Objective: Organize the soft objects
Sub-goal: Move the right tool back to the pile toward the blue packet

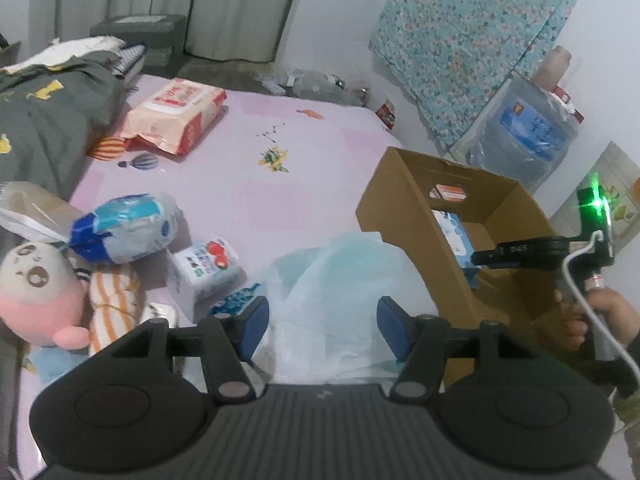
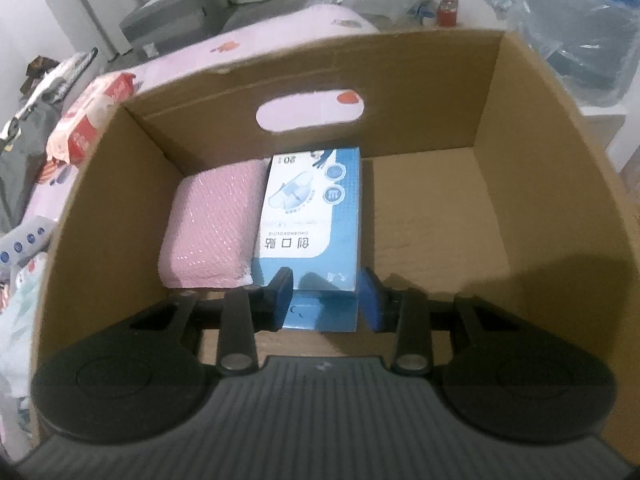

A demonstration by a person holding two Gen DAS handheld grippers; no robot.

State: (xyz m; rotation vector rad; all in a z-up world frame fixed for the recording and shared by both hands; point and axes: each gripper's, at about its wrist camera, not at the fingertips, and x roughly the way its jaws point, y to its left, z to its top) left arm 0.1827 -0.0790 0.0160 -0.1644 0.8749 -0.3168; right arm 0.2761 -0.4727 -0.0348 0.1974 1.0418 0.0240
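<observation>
Right tongs (image 2: 325, 300) straddled the near end of a blue box (image 2: 310, 216), apparently touching it, inside the cardboard box (image 2: 532, 208) beside a pink pack (image 2: 212, 224). Left tongs (image 1: 324, 330) gaped wide around a white plastic bag (image 1: 332, 292) on the bed (image 1: 256, 184).

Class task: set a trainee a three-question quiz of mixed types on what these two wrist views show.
1. True or false: the cardboard box holds a plush toy.
2. What lies left of the blue box inside it? A) pink pack B) towel C) bottle
3. Fill in: the right gripper jaws straddle the blue box's ____ end.

Key:
1. False; the plush toy lies on the bed.
2. A, the pink pack.
3. Near.
</observation>
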